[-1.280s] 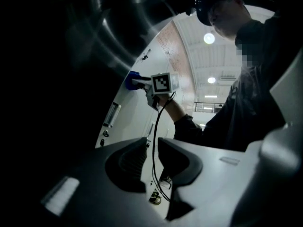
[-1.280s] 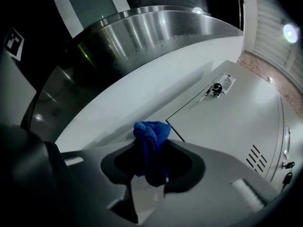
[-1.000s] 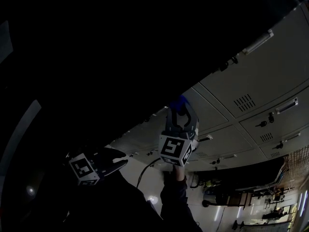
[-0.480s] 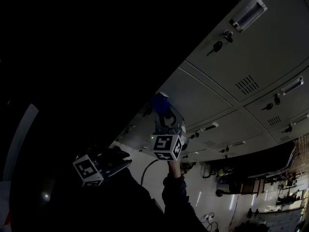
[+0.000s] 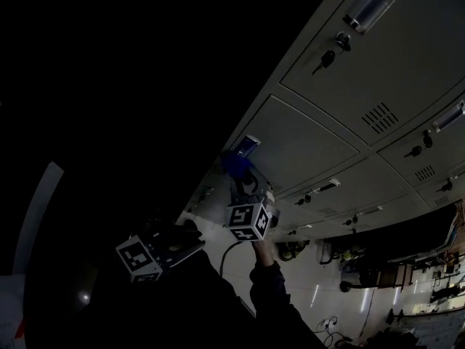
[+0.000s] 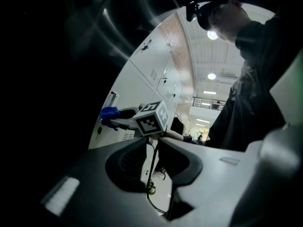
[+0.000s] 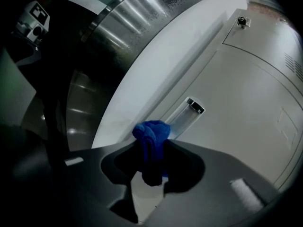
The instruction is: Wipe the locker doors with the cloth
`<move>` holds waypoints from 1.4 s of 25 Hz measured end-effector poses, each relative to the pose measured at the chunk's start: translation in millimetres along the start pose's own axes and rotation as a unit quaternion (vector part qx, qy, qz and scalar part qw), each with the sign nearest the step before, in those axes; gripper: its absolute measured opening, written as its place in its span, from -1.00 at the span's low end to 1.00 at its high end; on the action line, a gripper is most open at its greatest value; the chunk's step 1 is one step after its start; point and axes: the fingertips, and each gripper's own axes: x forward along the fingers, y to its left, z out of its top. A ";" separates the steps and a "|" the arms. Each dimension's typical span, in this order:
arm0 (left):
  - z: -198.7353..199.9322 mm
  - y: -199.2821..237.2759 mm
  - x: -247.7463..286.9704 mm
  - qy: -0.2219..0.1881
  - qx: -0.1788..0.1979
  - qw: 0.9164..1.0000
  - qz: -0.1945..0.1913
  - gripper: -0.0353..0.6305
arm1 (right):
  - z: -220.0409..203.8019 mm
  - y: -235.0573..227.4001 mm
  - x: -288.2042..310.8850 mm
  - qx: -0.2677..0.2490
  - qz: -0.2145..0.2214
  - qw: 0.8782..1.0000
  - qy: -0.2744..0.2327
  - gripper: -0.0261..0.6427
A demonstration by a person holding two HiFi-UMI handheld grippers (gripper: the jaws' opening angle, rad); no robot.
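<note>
Right gripper (image 5: pixel 240 179) (image 7: pixel 151 148): jaws clamped on the blue cloth (image 5: pixel 234 163) (image 7: pixel 151 135), which is bunched into a wad that sticks out past the jaw tips. The wad sits just below the clear pull handle (image 5: pixel 248 145) (image 7: pixel 187 113) at the near edge of a pale locker door (image 5: pixel 312 140) (image 7: pixel 246 93). It's right at the door face, but I can't tell if it's actually touching. The left gripper view shows the same thing side-on: cloth (image 6: pixel 109 113) at the tip of the right gripper (image 6: pixel 117 120), up against the lockers. Left gripper (image 5: pixel 185 244) (image 6: pixel 151 148): jaws drawn in to a thin slit with nothing between them, only a cable (image 6: pixel 150 174) and the floor visible through the gap. It's held low, well below and left of the handle and off the lockers. Up and right of the handle, the next door has a key in its lock (image 5: pixel 325 59) and a vent grille (image 5: pixel 381 117). More doors with handles and locks run on further right of it. Left of the handle, the right gripper view shows a curved shiny metal surface (image 7: pixel 132 22). Below the handle, a dark sleeve (image 5: pixel 269 286) runs up to the right gripper. The left half of the head view is too dark to read.
</note>
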 end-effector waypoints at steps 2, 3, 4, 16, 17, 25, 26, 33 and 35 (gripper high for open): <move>0.0 -0.1 0.8 0.002 0.000 1.000 -0.002 -0.72 | -2.4 7.5 -3.3 0.000 0.007 1.000 0.002 -0.54; -0.3 0.3 1.3 0.003 0.000 1.000 -0.002 -0.72 | -3.9 11.5 -4.6 0.000 0.011 1.000 0.003 -0.54; -0.9 0.8 1.8 0.004 -0.001 1.000 -0.003 -0.72 | -5.4 15.7 -5.8 0.001 0.015 1.000 0.002 -0.54; -9.4 4.8 5.5 0.016 -0.013 1.000 -0.007 -0.72 | -15.2 26.3 -23.9 0.050 0.017 0.998 -0.035 -0.55; -10.2 4.2 6.5 0.018 -0.012 1.000 -0.009 -0.72 | -16.1 23.8 -19.9 0.053 0.015 0.998 -0.034 -0.55; -7.9 4.1 3.2 0.014 -0.009 1.000 -0.005 -0.72 | -3.6 9.4 -21.8 0.047 -0.027 0.997 -0.056 -0.55; -8.1 4.8 1.9 0.013 -0.010 1.000 -0.002 -0.72 | -1.1 12.1 -25.3 0.042 -0.026 0.997 -0.059 -0.55; -13.1 6.2 -1.4 0.019 -0.014 1.000 0.000 -0.72 | -22.1 48.3 -15.2 0.042 0.020 0.998 -0.033 -0.55; -13.8 4.2 -0.1 0.020 -0.013 1.000 -0.003 -0.72 | -31.7 48.9 -5.4 0.044 0.020 0.999 -0.022 -0.55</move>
